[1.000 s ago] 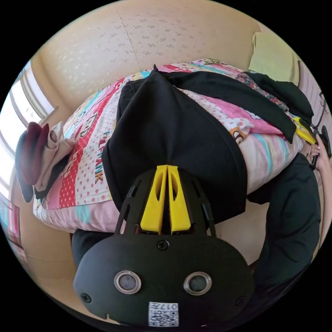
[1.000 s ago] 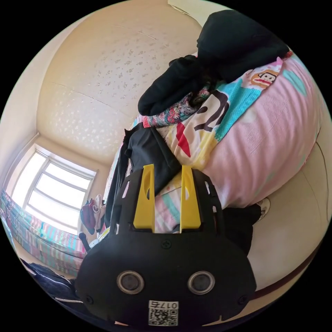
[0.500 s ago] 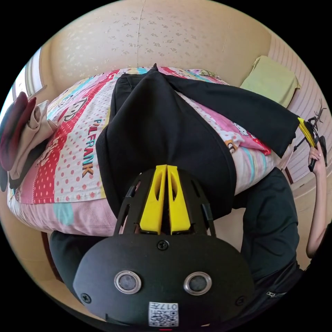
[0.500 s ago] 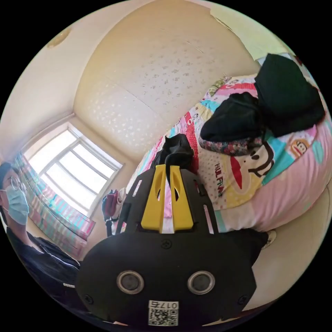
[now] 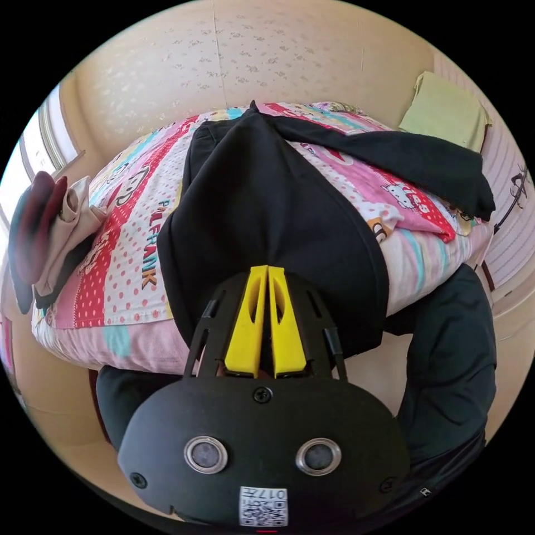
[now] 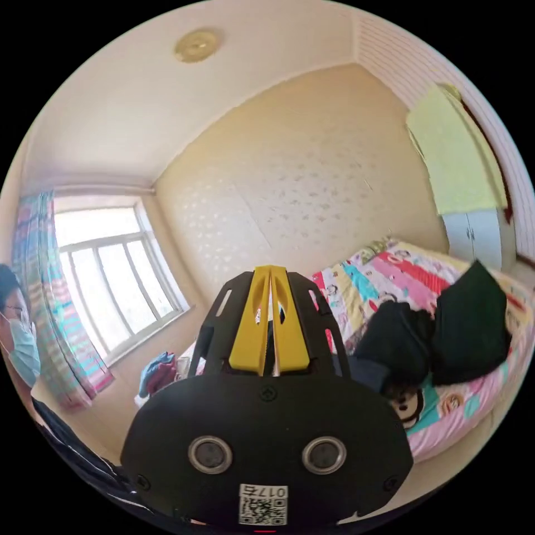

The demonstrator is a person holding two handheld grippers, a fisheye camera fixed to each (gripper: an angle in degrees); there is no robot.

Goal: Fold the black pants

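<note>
The black pants [image 5: 262,212] lie on the patterned bedspread [image 5: 128,245] with the waist at the far end. One leg runs toward me and hangs over the bed's near edge. My left gripper [image 5: 267,270] is shut on that leg's hem. The other leg [image 5: 423,161] stretches off to the right, raised above the bed. In the right gripper view, my right gripper [image 6: 270,270] points up at the wall with its jaws shut. A dark strip of cloth [image 6: 359,372] shows beside its body, and what it pinches is mostly hidden.
Folded clothes [image 5: 50,234] sit at the bed's left edge. Dark garments [image 6: 446,334] are heaped on the bed. A yellow-green cloth [image 6: 451,161] hangs over a cupboard. A masked person [image 6: 16,340] stands by the window [image 6: 106,278], their dark-clothed body [image 5: 451,356] beside the bed.
My right gripper went from open to shut on the far leg's end and lifted it. Its camera swung up from the bed to the wall. It left the left gripper view.
</note>
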